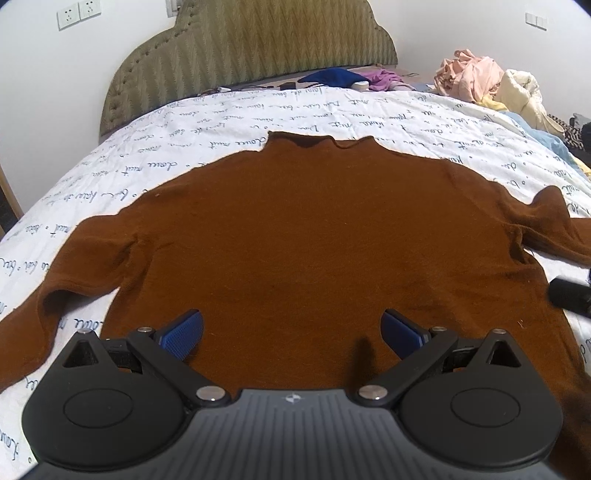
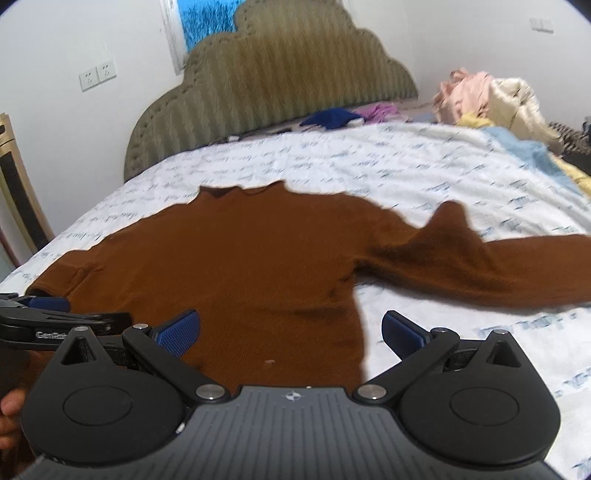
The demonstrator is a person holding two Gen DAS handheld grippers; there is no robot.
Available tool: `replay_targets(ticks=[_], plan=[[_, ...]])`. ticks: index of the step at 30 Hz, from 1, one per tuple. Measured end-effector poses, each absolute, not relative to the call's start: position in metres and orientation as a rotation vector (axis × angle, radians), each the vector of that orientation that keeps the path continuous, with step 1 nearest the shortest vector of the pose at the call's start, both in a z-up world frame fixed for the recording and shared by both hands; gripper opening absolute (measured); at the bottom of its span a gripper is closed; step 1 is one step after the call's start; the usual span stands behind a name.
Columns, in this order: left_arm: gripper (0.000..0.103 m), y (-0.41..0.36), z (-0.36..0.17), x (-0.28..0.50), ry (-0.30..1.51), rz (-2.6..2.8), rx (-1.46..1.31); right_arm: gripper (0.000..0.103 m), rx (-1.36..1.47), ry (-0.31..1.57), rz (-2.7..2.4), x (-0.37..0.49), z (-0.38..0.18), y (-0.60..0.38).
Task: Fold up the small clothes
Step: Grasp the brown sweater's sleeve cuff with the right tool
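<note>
A bed point(image 1: 155, 155) with a white script-printed cover stands against a white wall point(image 1: 55, 85) bearing two sockets point(image 1: 78, 13), backed by an olive scalloped padded headboard point(image 1: 258, 48), with a gold-framed panel point(image 2: 18, 195) at left.

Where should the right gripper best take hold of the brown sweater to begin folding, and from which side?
Probably the right sleeve, near its outer end, coming from the sweater's right side. That sleeve lies stretched out flat on the bedsheet, apart from the body, so its edge is free to pinch. The right gripper is open above the side hem.
</note>
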State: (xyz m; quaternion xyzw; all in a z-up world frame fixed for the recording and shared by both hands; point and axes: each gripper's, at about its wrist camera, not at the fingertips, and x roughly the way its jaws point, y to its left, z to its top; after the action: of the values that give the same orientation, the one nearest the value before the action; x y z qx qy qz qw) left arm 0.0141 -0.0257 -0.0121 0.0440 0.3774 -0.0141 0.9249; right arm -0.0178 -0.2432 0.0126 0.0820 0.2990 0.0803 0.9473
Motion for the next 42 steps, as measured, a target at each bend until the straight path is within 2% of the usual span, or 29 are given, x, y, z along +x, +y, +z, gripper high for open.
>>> replay_targets(ticks=[8,14,20,22,28,30,34,35,36,38,42], plan=[[0.103,-0.034,-0.016,0.013,0.765,-0.063,0.098,0.103,0.268,0.557,0.047,-0.029,0.009,-0.324],[0.103,-0.036,-0.018,0.014,0.759,-0.063,0.092,0.103,0.402,0.489,-0.220,-0.040,0.005,-0.414],[0.103,-0.036,-0.022,0.017,0.778,-0.052,0.089,0.102,0.763,0.413,-0.421,-0.059,-0.023,-0.518],[0.103,-0.038,-0.024,0.018,0.787,-0.058,0.094,0.098,0.883,0.388,-0.421,-0.062,-0.038,-0.542],[0.103,-0.044,-0.027,0.017,0.792,-0.071,0.138,0.078,1.125,0.255,-0.406,-0.055,-0.076,-0.584],[0.103,-0.044,-0.026,0.017,0.791,-0.070,0.143,0.063,1.187,0.219,-0.415,-0.047,-0.083,-0.596],[0.103,-0.041,-0.026,0.019,0.795,-0.063,0.130,0.044,1.282,0.179,-0.408,-0.032,-0.092,-0.617],[0.103,-0.040,-0.026,0.020,0.798,-0.059,0.129,0.036,1.294,0.173,-0.410,-0.030,-0.094,-0.619],[0.103,-0.040,-0.026,0.020,0.799,-0.057,0.129,0.024,1.302,0.178,-0.418,-0.027,-0.095,-0.622],[0.103,-0.039,-0.025,0.020,0.797,-0.052,0.133,0.012,1.282,0.201,-0.445,-0.024,-0.092,-0.623],[0.103,-0.033,-0.020,0.019,0.763,-0.026,0.140,0.011,1.120,0.214,-0.510,-0.022,-0.065,-0.615]])
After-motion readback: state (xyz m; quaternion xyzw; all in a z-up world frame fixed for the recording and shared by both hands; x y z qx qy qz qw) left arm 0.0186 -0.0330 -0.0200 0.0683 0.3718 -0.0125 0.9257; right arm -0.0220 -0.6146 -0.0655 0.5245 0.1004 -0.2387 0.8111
